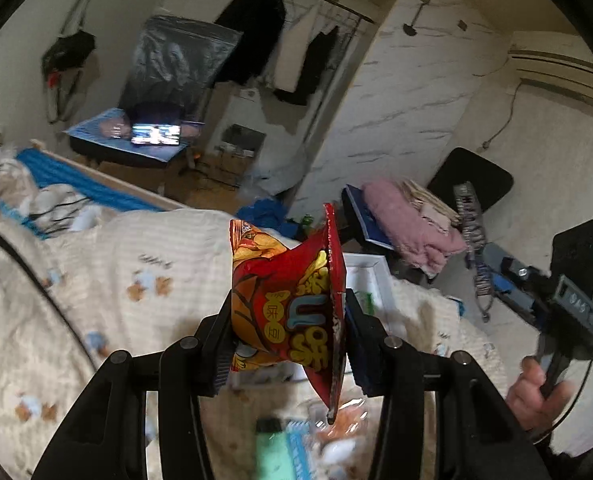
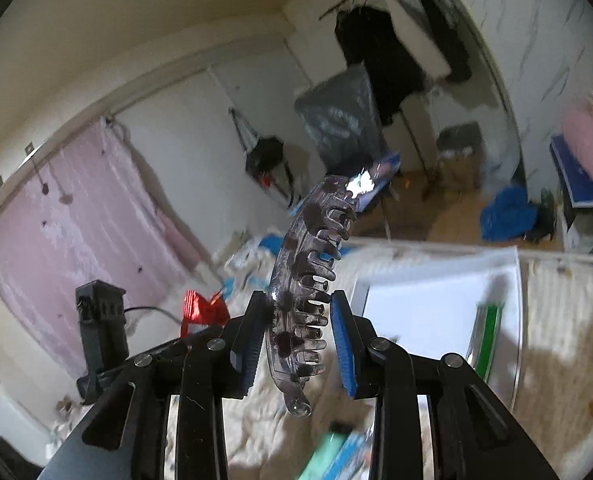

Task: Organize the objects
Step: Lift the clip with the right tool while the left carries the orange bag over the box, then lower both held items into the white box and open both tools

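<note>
My left gripper pinches a crinkly red foil snack bag, lifted above the quilted cream bedspread. My right gripper clamps a glossy mottled plastic hair claw, toothed and curved, above that same bedspread, near a white box.

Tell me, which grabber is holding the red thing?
The left gripper. It squeezes a red snack bag. The right gripper has a see-through brown-spotted hair clip instead.
</note>
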`<state>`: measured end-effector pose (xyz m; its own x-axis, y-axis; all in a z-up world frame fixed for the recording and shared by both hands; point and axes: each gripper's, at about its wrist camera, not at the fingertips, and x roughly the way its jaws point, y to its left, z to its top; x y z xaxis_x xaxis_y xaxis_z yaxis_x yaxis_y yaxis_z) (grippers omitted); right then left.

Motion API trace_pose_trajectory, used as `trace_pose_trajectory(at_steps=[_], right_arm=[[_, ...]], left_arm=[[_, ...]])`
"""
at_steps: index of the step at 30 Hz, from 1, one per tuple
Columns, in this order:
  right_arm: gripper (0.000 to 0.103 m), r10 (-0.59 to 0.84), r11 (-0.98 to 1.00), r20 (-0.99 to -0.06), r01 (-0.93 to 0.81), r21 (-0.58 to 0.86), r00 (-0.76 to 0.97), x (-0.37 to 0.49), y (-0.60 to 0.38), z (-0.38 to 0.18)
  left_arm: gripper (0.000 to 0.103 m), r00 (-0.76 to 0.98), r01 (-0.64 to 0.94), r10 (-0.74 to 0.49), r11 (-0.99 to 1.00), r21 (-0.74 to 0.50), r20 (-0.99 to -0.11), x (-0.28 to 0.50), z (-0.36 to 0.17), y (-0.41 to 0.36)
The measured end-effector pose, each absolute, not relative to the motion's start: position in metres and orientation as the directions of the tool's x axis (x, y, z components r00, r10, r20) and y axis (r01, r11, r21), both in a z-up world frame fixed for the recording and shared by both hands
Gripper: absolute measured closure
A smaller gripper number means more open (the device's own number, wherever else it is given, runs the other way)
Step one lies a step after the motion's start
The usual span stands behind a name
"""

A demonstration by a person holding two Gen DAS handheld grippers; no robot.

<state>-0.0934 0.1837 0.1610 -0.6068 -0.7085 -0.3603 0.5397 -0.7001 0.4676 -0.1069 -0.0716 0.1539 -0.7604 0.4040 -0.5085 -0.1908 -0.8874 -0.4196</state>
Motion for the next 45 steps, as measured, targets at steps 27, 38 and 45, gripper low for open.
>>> trace_pose_trajectory(at_steps=[27, 38, 45], right_arm=[[0.069, -0.451, -0.887, -0.577, 0.272, 0.373, -0.681, -0.169, 0.198, 0.020], [0.069, -0.471, -0.881, -0.621, 0.294, 0.371, -0.627, -0.169, 0.190, 0.007], [0.069, -0.429, -0.903, -0.650, 0.286, 0.320, -0.628, -0.168, 0.187, 0.006]], left_arm=[[0.052, -0.561, -0.276, 0.625, -0.760, -0.589, -0.543, -0.199, -0.013, 0.020], [0.052, -0.528, -0.315, 0.640, -0.758, -0.572, -0.558, -0.196, -0.012, 0.035], [0.052, -0.532, -0.334, 0.620, -0.780, -0.530, -0.577, -0.192, -0.009, 0.043]])
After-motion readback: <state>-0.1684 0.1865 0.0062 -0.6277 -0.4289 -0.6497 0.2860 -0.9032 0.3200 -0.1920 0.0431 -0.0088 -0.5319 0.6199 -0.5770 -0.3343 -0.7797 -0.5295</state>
